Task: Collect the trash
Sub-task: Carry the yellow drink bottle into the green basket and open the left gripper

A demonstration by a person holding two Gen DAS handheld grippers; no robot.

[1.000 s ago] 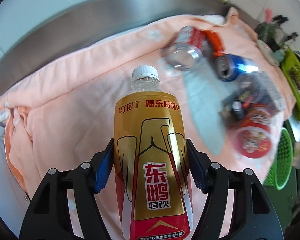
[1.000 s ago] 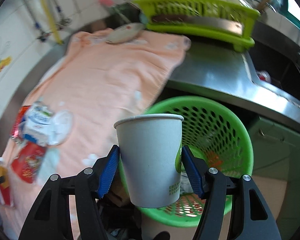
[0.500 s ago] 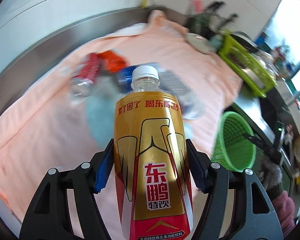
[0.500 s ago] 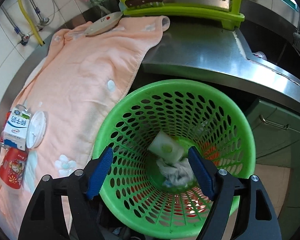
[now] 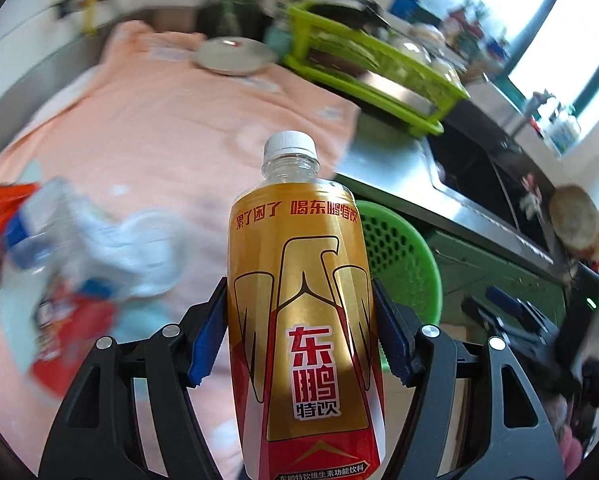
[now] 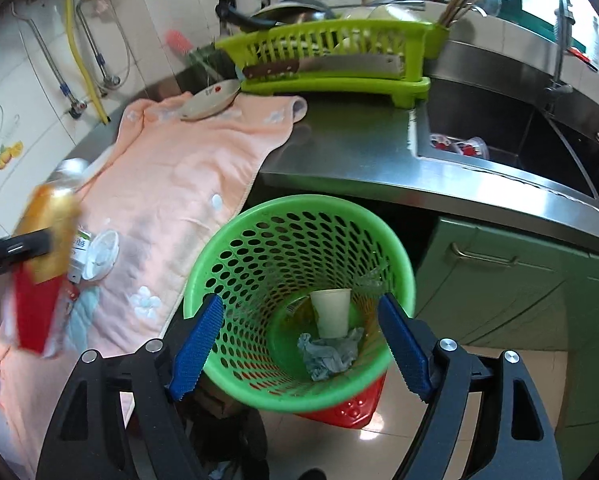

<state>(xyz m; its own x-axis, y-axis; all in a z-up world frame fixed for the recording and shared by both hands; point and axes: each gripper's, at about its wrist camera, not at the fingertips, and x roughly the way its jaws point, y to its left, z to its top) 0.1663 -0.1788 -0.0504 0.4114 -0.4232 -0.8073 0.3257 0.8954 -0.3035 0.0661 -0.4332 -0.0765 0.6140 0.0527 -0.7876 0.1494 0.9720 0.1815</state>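
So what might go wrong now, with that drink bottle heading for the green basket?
The left gripper holds the tall drink bottle near its lower half, so it could tip on release and miss the green basket. The open right gripper hangs over the basket mouth, so the two may collide. The basket sits off the counter edge; a bump could topple it.

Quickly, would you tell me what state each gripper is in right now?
Left gripper: shut on the gold drink bottle.
Right gripper: open, empty, above the green basket.
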